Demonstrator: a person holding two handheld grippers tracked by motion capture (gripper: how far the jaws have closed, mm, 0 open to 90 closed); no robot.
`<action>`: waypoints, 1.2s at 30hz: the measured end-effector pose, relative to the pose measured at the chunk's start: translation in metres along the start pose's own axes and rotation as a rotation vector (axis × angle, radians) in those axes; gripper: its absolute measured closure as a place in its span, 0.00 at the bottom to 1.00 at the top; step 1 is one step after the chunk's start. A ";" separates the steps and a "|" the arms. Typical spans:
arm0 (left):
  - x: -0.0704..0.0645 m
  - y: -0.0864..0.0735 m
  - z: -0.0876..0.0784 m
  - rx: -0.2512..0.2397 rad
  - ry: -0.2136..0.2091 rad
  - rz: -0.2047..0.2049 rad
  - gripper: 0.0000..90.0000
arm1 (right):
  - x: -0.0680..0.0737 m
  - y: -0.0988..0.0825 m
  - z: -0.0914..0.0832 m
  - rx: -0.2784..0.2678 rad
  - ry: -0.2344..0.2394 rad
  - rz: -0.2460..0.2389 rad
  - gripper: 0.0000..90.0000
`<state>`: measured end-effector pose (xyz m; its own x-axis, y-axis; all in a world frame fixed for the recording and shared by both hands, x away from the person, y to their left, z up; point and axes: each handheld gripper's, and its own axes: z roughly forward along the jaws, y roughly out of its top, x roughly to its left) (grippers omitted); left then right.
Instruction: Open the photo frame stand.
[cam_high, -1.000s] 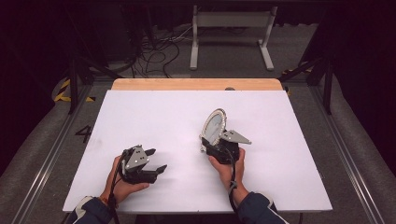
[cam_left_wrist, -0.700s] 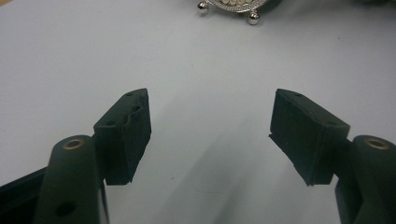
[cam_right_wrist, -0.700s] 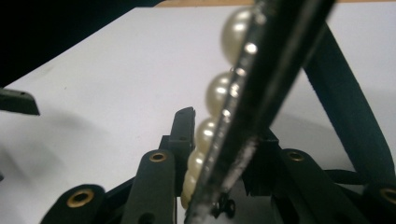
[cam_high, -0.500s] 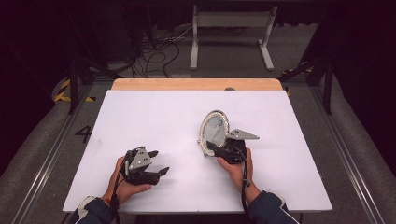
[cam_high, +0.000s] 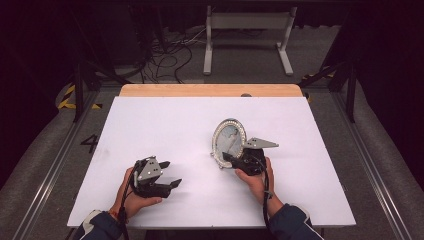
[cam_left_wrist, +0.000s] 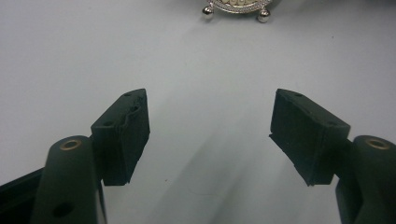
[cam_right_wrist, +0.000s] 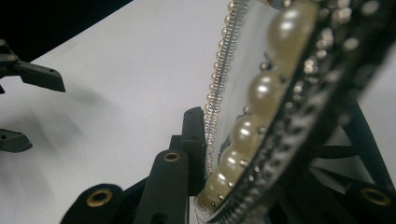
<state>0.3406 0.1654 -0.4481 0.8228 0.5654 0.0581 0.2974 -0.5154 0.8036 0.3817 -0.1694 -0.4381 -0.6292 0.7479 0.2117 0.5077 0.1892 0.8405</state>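
Note:
An oval silver frame (cam_high: 229, 137) edged with pearls and beads stands tilted on the white table (cam_high: 150, 125), right of the middle. My right gripper (cam_high: 227, 159) holds its lower rim; the jaws have just been closing with the rim between them. In the right gripper view the frame (cam_right_wrist: 275, 93) sits clamped in my right gripper (cam_right_wrist: 261, 154), one black finger (cam_right_wrist: 192, 135) against its front. My left gripper (cam_high: 172, 173) rests at the front left, open and empty. Its own view shows the left gripper (cam_left_wrist: 210, 135) wide apart, with the frame's ball feet (cam_left_wrist: 236, 5) at the top.
A wooden strip (cam_high: 210, 90) runs along the table's far edge. Beyond it on the floor are loose cables (cam_high: 170, 55) and a white metal stand (cam_high: 247, 30). My left gripper (cam_right_wrist: 28, 107) appears at the left of the right gripper view.
The right hand shifted slightly right and turned, swinging its grey plate out to the right. Its jaws closed onto the frame's lower rim. The left gripper stayed put.

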 end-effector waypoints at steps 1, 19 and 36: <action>0.001 0.001 0.000 -0.002 -0.001 0.003 0.32 | 0.000 0.000 -0.001 -0.001 -0.012 0.000 0.82; 0.005 0.011 0.007 -0.010 -0.008 0.012 0.32 | 0.009 -0.009 0.010 -0.065 -0.078 -0.006 0.76; 0.014 0.036 0.027 -0.038 -0.049 0.005 0.31 | -0.010 -0.005 0.000 0.032 0.056 0.011 0.90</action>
<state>0.3758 0.1368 -0.4341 0.8471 0.5304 0.0343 0.2753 -0.4932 0.8252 0.3854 -0.1776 -0.4442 -0.6550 0.7134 0.2492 0.5327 0.2021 0.8218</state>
